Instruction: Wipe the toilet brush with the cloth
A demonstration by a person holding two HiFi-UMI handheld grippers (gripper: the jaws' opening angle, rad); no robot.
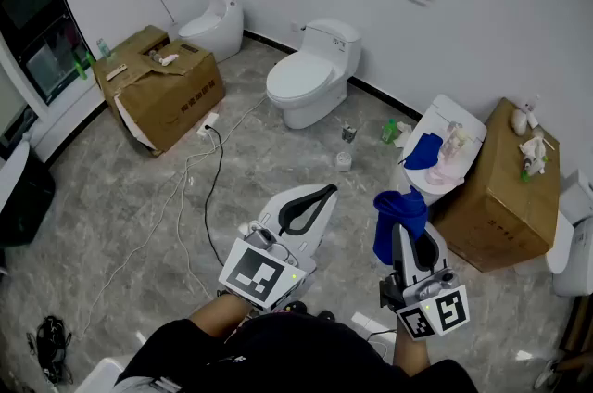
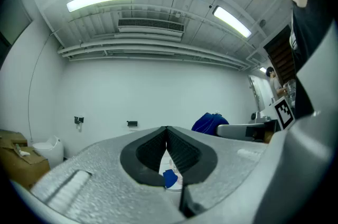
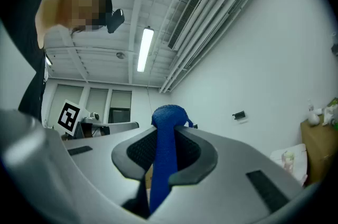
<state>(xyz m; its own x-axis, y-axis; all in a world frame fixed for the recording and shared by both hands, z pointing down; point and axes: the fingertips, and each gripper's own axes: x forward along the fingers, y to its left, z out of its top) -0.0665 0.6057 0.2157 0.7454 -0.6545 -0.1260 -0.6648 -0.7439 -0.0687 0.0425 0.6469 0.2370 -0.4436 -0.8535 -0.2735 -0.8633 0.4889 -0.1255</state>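
My right gripper (image 1: 405, 224) (image 3: 165, 132) is shut on a blue cloth (image 1: 398, 217) (image 3: 165, 154), which bunches above the jaws and hangs down between them. My left gripper (image 1: 326, 191) (image 2: 167, 129) is shut with nothing between its pads, and it stands to the left of the right one. The same cloth (image 2: 210, 122) shows at the right of the left gripper view. Ahead on the right, a white toilet seat (image 1: 460, 118) carries a second blue cloth (image 1: 424, 150) and a pale pink and white thing (image 1: 453, 152). I cannot tell whether that is the toilet brush.
A white toilet (image 1: 310, 76) stands by the back wall, and another one (image 1: 215, 22) is in the far left corner. Cardboard boxes sit at the left (image 1: 167, 85) and right (image 1: 505, 187). Cables (image 1: 208, 178) trail over the tiled floor, with small bottles (image 1: 345, 159) near the middle.
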